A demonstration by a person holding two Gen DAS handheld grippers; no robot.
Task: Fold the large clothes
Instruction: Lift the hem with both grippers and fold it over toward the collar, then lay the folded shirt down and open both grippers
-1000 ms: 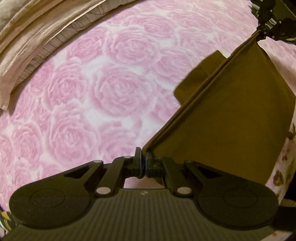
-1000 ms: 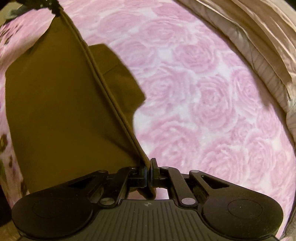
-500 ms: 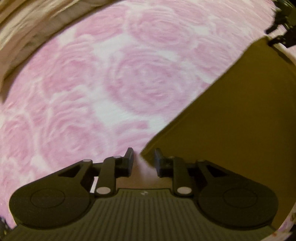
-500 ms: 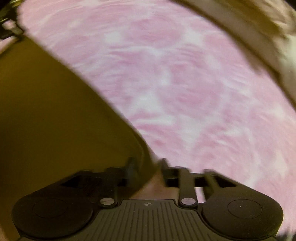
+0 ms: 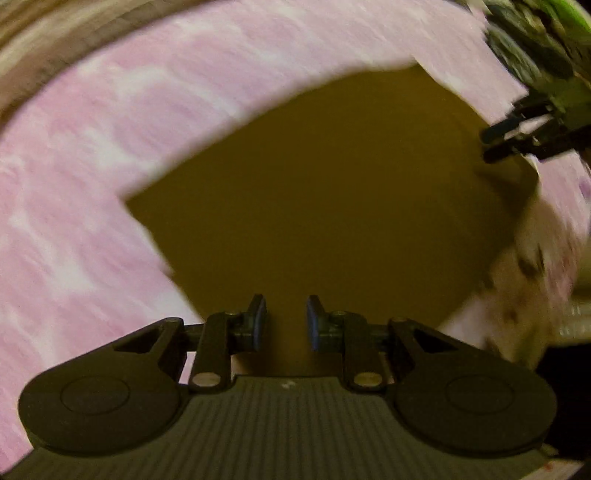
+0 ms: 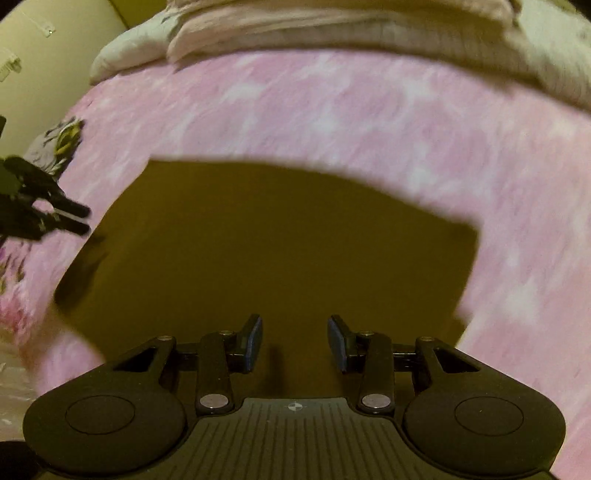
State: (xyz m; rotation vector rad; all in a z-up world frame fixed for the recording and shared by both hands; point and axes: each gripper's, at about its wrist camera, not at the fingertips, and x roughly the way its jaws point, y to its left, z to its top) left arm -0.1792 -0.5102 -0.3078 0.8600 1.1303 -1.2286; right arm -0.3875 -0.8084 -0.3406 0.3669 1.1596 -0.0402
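Folded brown garment [image 5: 332,206] lying flat on the pink rose-print bed [image 5: 74,184], laid there apparently to settle the fold. Left tongs [image 5: 282,319] and right tongs [image 6: 295,341] both released above it, nothing between the jaws. Beige bedding [image 6: 332,26] heaped beyond.

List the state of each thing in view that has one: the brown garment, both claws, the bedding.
brown garment: lying flat on the pink spread, folded, held by neither claw.
left claw: open, nothing between its pads, above the garment.
right claw: open, empty, above the garment.
pink rose bedspread: spread flat under the garment.
beige bedding: bunched up at the far edge.
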